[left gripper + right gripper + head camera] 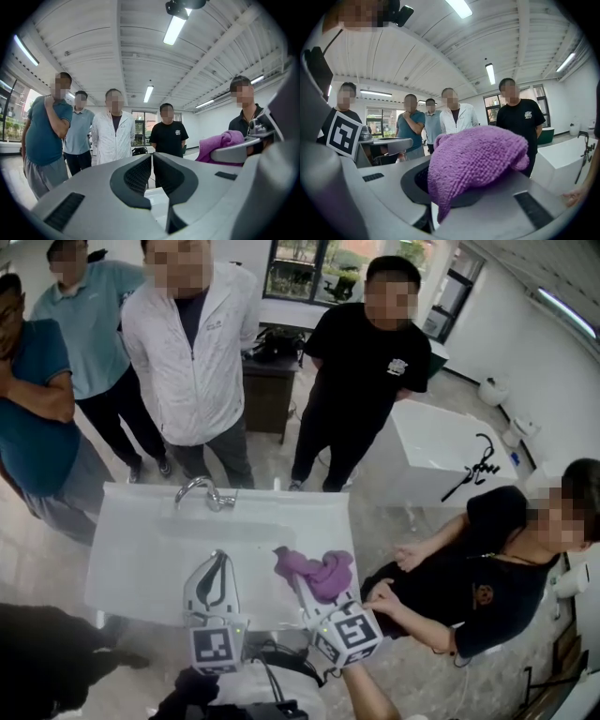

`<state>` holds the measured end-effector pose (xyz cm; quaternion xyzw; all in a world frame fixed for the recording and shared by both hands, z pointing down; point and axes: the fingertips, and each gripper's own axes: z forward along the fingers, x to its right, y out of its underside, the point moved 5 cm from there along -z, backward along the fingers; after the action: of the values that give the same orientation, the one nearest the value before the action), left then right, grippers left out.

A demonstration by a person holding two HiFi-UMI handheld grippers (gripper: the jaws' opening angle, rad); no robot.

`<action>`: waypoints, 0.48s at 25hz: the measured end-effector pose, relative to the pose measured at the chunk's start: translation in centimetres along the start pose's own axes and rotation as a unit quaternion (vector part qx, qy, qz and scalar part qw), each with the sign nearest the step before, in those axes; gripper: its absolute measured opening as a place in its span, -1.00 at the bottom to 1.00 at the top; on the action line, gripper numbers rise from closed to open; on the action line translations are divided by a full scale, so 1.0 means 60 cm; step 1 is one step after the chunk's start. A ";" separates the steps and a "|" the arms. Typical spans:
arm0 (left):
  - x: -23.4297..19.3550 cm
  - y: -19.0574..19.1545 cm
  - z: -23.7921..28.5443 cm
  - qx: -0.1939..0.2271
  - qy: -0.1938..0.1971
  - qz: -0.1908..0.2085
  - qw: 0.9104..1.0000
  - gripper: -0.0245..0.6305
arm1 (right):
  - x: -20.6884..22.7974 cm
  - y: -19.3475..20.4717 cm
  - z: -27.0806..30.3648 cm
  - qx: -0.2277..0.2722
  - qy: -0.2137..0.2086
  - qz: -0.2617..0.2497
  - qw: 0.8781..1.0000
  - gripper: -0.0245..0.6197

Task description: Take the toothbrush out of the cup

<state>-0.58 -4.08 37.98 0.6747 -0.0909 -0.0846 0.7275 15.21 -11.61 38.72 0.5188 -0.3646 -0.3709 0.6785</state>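
Toothbrush and cup show in none of the 3 views, so where the brush lies, which way it sits from either gripper and how its long axis runs cannot be told. What the views do show is a purple cloth (320, 571), bunched over the tips of the right gripper (312, 591). Its jaws are clenched on the cloth, which drapes over them and hides the pads. The left gripper (220, 557) is beside it, level, with its jaws closed together and nothing between them. Both hang over the near edge of a white sink (131, 554), its tap (202, 491) at the far side. 4 people stand beyond the sink and a 5th sits at the right. As I read it, the left gripper is the free one for any reach, and the right must drop the cloth before it can help.
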 end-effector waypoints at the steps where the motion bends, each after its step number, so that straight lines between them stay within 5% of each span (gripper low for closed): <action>1: -0.001 0.001 0.000 0.001 0.000 0.002 1.000 -0.85 | 0.000 0.000 0.001 0.002 0.000 -0.001 1.000 -0.82; 12: 0.000 0.007 0.004 0.003 0.007 0.013 1.000 -0.85 | -0.002 0.001 0.005 0.014 0.002 -0.002 1.000 -0.82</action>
<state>-0.66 -4.27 38.43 0.6760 -0.0945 -0.0703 0.7274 14.87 -11.61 38.84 0.5296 -0.3669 -0.3659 0.6716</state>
